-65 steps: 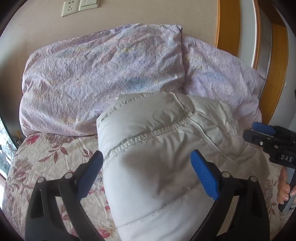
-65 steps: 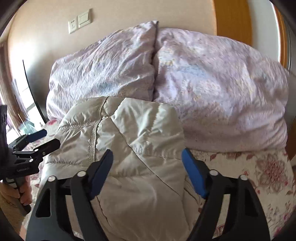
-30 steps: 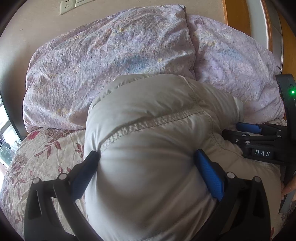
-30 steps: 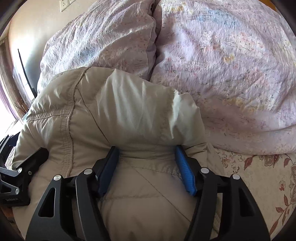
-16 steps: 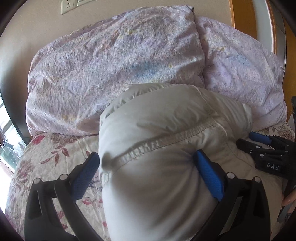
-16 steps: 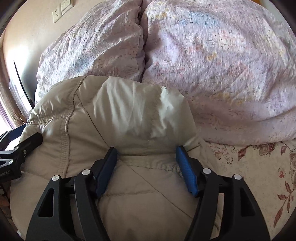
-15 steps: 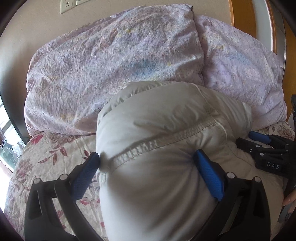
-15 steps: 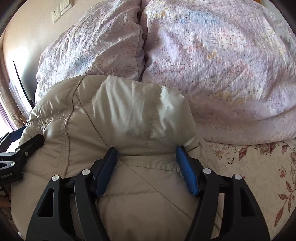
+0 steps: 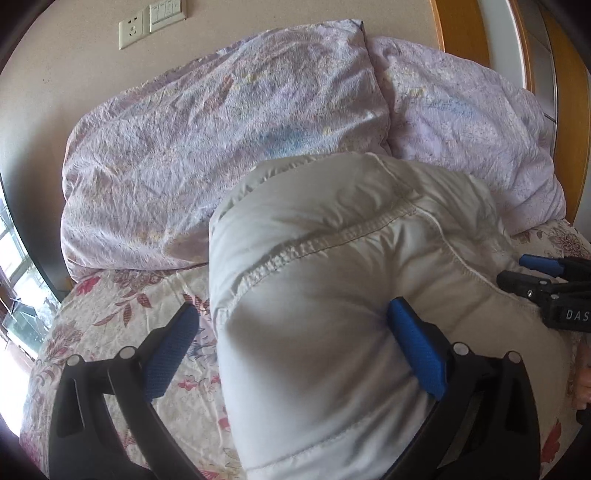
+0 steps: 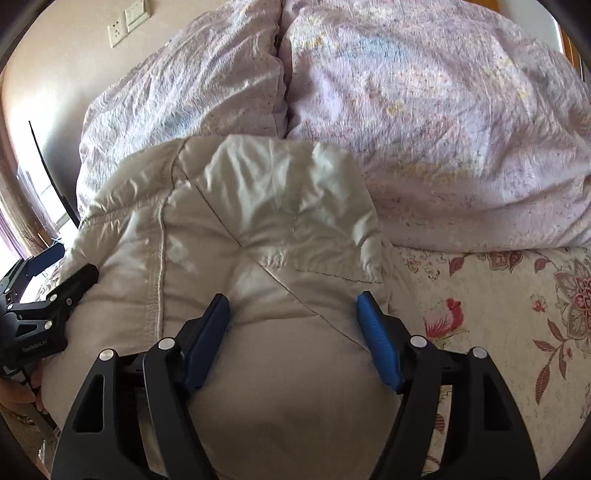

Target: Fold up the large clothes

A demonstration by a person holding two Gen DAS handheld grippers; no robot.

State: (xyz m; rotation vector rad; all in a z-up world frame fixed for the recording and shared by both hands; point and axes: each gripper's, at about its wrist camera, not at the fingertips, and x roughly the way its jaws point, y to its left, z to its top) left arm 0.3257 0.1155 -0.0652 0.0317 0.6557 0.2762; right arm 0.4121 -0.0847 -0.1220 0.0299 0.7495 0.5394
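A puffy cream jacket, folded into a thick bundle, lies on the flowered bed sheet against the lilac pillows. My left gripper straddles its left edge. The left pad stands clear over the sheet and the right pad dents the padding. In the right wrist view the jacket bulges between the pads of my right gripper, whose jaws are opening and no longer pinch it. The right gripper also shows at the right edge of the left view, and the left gripper at the left edge of the right view.
Two lilac pillows are piled behind the jacket against a beige wall with a socket. A wooden frame stands at the far right. The flowered sheet lies bare right of the jacket. A hand holds the right gripper.
The left pad of my left gripper has come off the jacket's edge. My right gripper's jaws have widened, and it has drawn back a little from the pillows.
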